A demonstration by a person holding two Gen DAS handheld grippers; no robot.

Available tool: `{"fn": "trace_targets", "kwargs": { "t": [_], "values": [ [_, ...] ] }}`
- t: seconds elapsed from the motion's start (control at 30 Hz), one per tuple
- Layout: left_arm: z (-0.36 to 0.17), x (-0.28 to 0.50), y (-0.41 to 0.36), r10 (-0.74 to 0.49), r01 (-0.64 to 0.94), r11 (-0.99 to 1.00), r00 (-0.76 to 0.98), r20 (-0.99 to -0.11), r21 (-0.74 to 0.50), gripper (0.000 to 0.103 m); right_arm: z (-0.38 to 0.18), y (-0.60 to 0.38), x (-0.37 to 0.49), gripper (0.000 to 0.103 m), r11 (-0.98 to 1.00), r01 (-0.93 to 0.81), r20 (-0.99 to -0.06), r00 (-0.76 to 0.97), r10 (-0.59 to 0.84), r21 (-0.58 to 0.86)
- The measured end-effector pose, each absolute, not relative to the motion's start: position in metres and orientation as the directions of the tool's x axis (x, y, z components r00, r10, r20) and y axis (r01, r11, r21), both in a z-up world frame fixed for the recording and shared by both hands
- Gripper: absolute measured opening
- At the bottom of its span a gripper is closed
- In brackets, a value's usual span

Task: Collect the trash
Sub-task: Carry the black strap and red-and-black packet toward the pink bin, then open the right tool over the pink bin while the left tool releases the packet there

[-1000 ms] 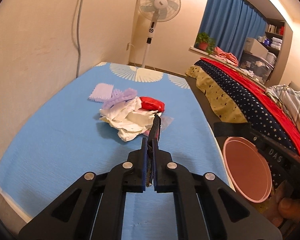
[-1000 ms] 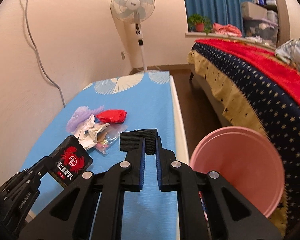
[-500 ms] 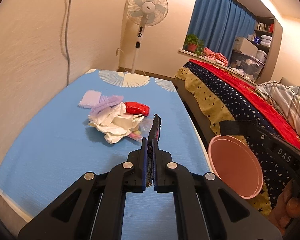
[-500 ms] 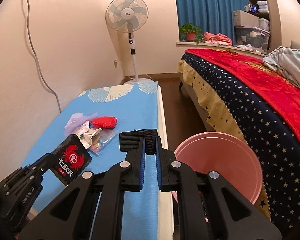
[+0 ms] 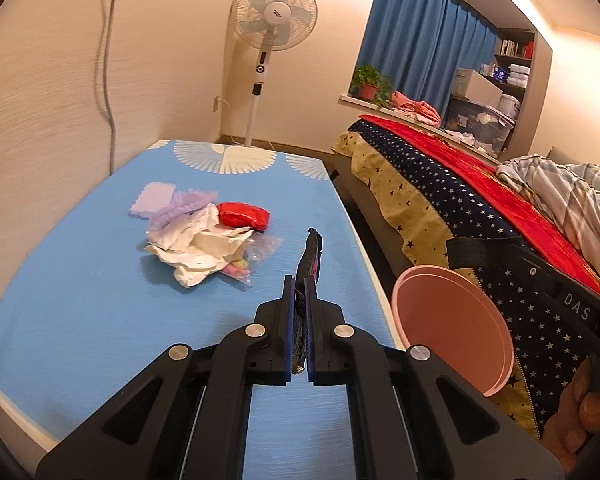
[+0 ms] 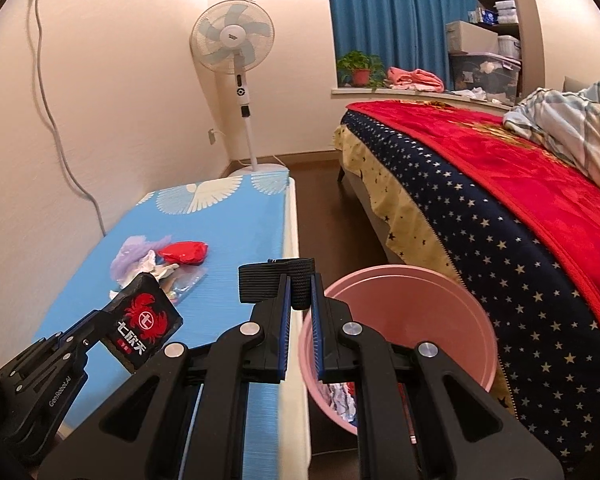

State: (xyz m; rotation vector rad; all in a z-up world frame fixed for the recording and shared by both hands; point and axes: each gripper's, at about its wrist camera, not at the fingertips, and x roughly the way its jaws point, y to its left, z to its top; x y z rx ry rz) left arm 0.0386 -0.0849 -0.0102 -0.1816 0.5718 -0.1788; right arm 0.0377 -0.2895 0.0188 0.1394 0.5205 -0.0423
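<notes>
My left gripper (image 5: 299, 280) is shut on a black snack wrapper (image 5: 310, 258) with a red crab print; it also shows in the right wrist view (image 6: 144, 324), held above the blue table. My right gripper (image 6: 300, 280) is shut on the pink bin's rim (image 6: 306, 332) and holds the pink bin (image 6: 412, 320) beside the table, with some trash at its bottom. The bin shows in the left wrist view (image 5: 456, 320). A trash pile (image 5: 204, 240) of white paper, purple foam, a red wrapper (image 5: 244, 214) and a clear bag lies on the table.
The blue table (image 5: 80, 280) stands against the wall on the left. A bed with a red and star-patterned cover (image 6: 500, 184) is on the right, across a narrow floor gap. A standing fan (image 6: 236, 52) is at the far end.
Both grippers have pulled back and risen, so the trash pile looks farther off. The left gripper with the wrapper has shifted right towards the bin. Both grips are unchanged.
</notes>
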Motion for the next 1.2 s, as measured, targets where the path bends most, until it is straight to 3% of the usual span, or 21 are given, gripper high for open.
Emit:
{"fn": "trace_targets", "kwargs": {
  "t": [1.2],
  "values": [
    [-0.026, 0.053, -0.148, -0.304, 0.239, 0.952, 0.803, -0.512, -0.19, 0.004, 0.002, -0.346, 0.042, 0.01, 0.962, 0.236, -0.512, 0.849, -0.134, 0.14]
  ]
}}
